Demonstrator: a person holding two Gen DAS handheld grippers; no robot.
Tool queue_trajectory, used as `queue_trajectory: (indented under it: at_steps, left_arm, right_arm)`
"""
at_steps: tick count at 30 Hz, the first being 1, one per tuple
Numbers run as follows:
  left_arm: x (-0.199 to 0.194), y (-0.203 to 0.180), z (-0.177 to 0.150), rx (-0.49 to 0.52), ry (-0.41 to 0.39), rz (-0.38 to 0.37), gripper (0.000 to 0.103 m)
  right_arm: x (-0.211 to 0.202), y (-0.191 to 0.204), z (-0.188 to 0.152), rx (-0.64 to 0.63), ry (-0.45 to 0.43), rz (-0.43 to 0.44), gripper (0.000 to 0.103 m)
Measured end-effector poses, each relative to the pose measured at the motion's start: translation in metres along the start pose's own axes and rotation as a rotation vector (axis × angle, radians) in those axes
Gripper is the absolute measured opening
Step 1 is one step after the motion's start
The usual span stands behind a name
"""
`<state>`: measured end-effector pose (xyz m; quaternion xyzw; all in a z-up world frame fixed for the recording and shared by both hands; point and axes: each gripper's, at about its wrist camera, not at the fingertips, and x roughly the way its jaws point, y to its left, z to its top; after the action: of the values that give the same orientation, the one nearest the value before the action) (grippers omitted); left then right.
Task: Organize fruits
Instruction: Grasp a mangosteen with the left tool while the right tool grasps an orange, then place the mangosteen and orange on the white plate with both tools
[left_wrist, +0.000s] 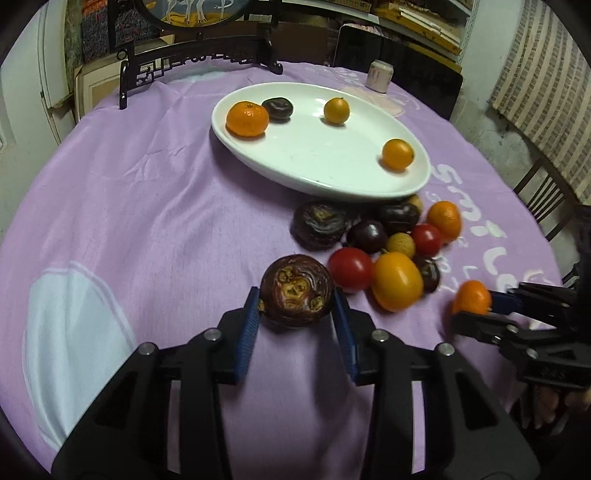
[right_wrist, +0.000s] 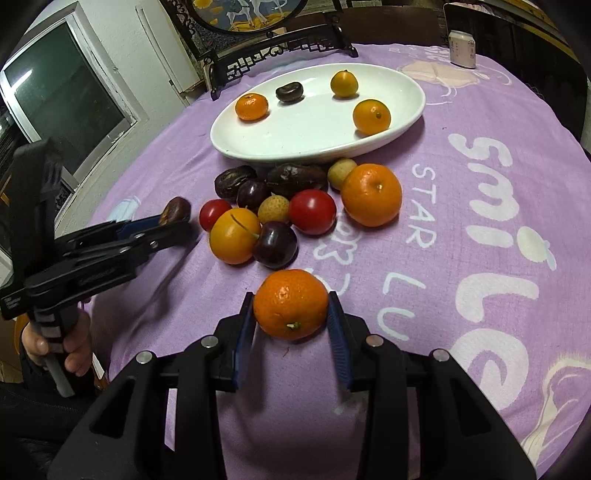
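Observation:
My left gripper (left_wrist: 295, 306) is shut on a dark brown water chestnut (left_wrist: 295, 290), held over the purple cloth; it also shows in the right wrist view (right_wrist: 173, 221) with the chestnut (right_wrist: 175, 210). My right gripper (right_wrist: 291, 314) is shut on a mandarin (right_wrist: 291, 303); it also shows in the left wrist view (left_wrist: 476, 308) with the mandarin (left_wrist: 471, 297). A white oval plate (left_wrist: 332, 177) (right_wrist: 258, 147) holds a mandarin (left_wrist: 246, 119), a dark chestnut (left_wrist: 277, 108) and two kumquats (left_wrist: 336, 110) (left_wrist: 397, 154). A pile of fruit (right_wrist: 280, 206) lies in front of the plate.
The pile has red tomatoes (right_wrist: 312, 211), an orange mandarin (right_wrist: 371, 194), dark chestnuts (right_wrist: 295, 175), a yellow-orange fruit (right_wrist: 234, 240) and pale longans (right_wrist: 341, 170). A dark carved stand (right_wrist: 273, 48) and a small can (right_wrist: 461, 48) stand at the table's far edge.

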<state>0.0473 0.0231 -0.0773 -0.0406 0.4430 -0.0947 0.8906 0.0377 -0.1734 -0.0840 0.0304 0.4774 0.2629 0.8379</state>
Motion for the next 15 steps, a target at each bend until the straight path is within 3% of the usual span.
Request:
queue_trajectory:
  at_steps: [10,15]
  left_arm:
    - [-0.021,-0.006,0.013,0.015,-0.030,-0.045,0.039]
    - [-0.019,-0.011,0.057,0.052,-0.064,-0.012,0.039]
  right_arm:
    - [-0.013,0.001,0.012,-0.014,-0.042,-0.003,0.039]
    - [-0.025,0.005,0.045,-0.071,-0.092,-0.019,0.039]
